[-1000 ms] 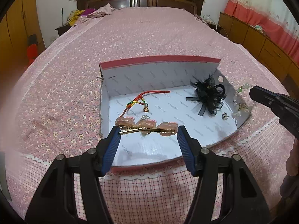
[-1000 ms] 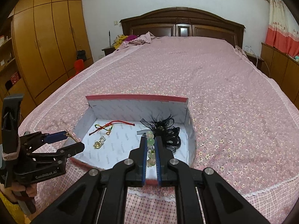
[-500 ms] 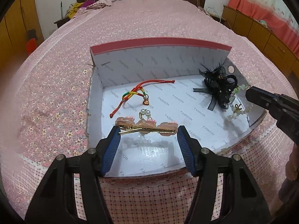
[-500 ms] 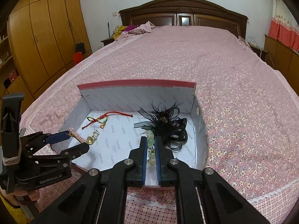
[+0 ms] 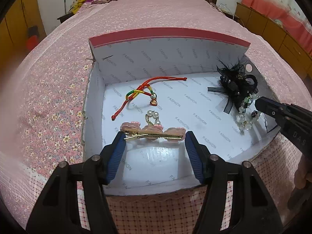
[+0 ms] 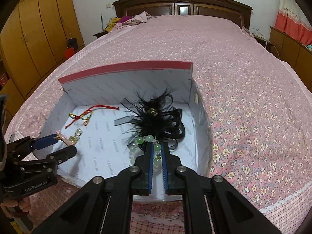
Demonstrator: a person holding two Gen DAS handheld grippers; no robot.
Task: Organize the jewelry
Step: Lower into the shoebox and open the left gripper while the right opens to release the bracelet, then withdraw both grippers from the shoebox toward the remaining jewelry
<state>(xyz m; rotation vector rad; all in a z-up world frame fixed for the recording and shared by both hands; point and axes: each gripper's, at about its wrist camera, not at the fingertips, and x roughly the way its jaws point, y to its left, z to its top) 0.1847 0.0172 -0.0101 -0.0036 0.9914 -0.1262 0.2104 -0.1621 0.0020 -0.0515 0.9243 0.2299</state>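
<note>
**Both grippers carry jewelry over the open box**

The left gripper (image 5: 154, 139) clamps the pink hair clip (image 5: 153, 131) endwise, low over the box (image 5: 169, 37) on the bed (image 6: 243, 74) (likely for a flat release). The red cord bracelet (image 5: 146, 91) and black feather hairpiece (image 6: 156, 117) lie inside. The right gripper (image 6: 157, 152) pinches the green bead bracelet (image 6: 145, 139), dangling beside the hairpiece.

Even indoor lighting, strong fisheye distortion in both wrist views.
Soft overhead light brightens the white box (image 5: 195, 117) floor, with faint glare near its front edge and weak shadows beneath the items. Straight lines bow toward dark, vignetted corners. The curtain (image 5: 282, 13) at upper right is smeared; the centre stays sharp.
</note>
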